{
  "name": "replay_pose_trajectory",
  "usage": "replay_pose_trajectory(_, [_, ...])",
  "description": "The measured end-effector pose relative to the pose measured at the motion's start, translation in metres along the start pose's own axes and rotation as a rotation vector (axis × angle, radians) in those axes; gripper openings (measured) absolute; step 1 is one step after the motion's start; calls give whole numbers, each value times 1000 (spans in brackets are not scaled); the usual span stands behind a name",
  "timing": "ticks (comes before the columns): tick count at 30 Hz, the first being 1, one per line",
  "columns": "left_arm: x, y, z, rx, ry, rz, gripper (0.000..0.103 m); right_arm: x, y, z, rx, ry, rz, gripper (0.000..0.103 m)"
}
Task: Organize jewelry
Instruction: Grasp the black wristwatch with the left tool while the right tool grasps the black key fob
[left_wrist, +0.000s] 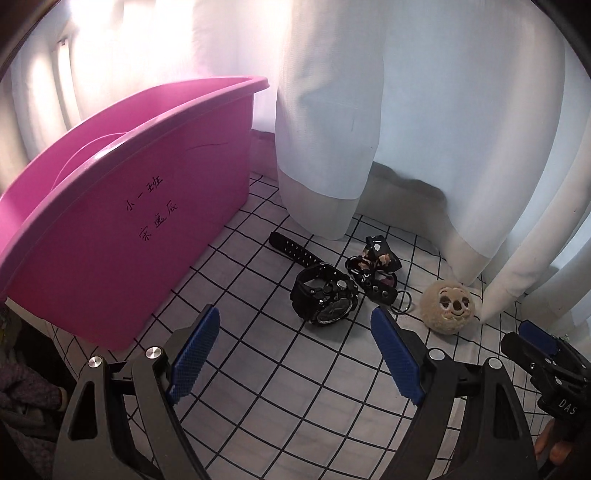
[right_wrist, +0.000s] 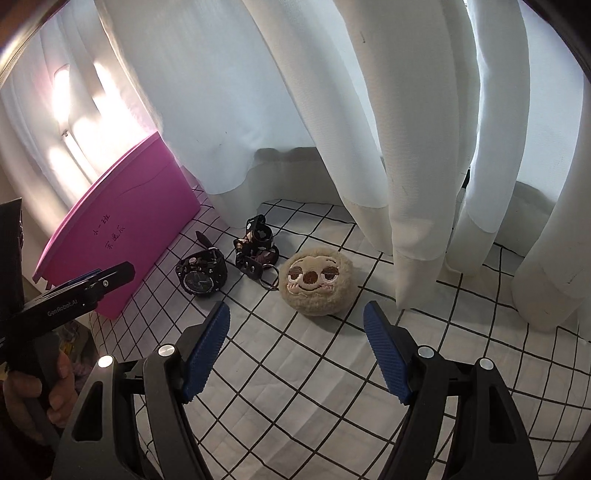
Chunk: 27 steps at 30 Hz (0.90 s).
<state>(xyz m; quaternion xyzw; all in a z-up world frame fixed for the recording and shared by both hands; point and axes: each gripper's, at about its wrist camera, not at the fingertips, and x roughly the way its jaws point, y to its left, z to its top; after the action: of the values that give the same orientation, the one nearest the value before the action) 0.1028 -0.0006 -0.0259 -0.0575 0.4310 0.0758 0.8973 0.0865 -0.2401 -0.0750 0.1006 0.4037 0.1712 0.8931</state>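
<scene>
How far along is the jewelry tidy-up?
Done: nothing visible; the watch, keychain strap and plush face all lie on the checked cloth beside the pink bin. In hand: nothing; left gripper and right gripper open, empty. Left: everything.

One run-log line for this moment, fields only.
left gripper: open, empty | right gripper: open, empty | black watch, patterned strap, plush sloth face: on checked cloth | pink bin: left
</scene>
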Motion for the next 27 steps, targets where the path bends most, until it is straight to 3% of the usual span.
replay_pose_trajectory(7, [45, 1, 2, 31, 58, -28, 82, 30, 6, 4, 19, 25, -54, 72])
replay_pose_trajectory(14, [64, 4, 1, 57, 74, -46, 82, 46, 14, 16, 12, 7, -92, 72])
replay_pose_trajectory(27, [68, 20, 0, 60, 61, -48, 82, 100, 55, 57, -79, -6, -39, 71])
